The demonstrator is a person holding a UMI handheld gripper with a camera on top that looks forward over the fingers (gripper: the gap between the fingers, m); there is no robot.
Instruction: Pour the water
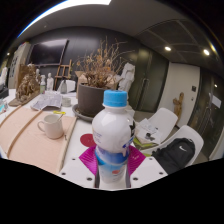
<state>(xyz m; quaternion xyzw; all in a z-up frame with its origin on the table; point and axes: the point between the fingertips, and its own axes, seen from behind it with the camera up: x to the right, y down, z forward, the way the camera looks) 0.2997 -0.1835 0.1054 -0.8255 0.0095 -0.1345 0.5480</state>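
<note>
1 capped bottle [113, 135] sits clamped in my claw [112, 165] low on its body; I judge it full-heavy, slick plastic, slightly squashable.

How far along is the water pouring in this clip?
Early stage. Done: the gripper has the white bottle between its fingers, apparently clamped on it. In hand: the bottle is upright and its blue cap is still on, so nothing has been poured. Left: uncapping, carrying it over to the mug on the table, the likely target, and tilting it.
</note>
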